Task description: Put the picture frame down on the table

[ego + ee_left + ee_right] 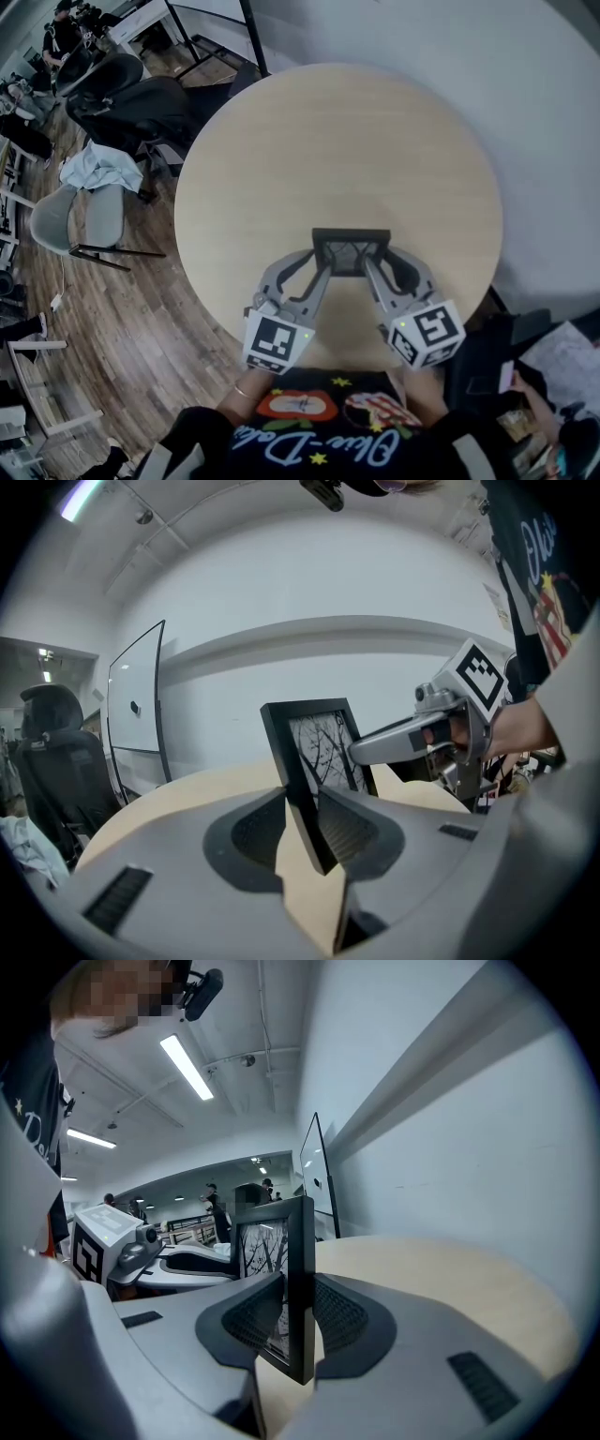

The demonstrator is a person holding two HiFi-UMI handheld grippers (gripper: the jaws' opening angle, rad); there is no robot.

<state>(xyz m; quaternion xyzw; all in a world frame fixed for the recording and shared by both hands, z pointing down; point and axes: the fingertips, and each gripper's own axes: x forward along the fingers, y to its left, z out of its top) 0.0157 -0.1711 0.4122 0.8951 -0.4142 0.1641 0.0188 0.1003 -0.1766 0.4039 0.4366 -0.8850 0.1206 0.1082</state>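
A black picture frame with a bare-tree print stands upright over the near part of the round wooden table. My left gripper is shut on its left edge, and the right gripper is shut on its right edge. In the left gripper view the frame has its side bar pinched between the ribbed pads, with the right gripper behind it. In the right gripper view the frame sits the same way between that gripper's pads. Its bottom corner is close over the tabletop; contact cannot be told.
Black office chairs and a grey chair draped with cloth stand left of the table on the wood floor. A white wall runs behind the table, with a whiteboard at its far left. Clutter lies at the lower right.
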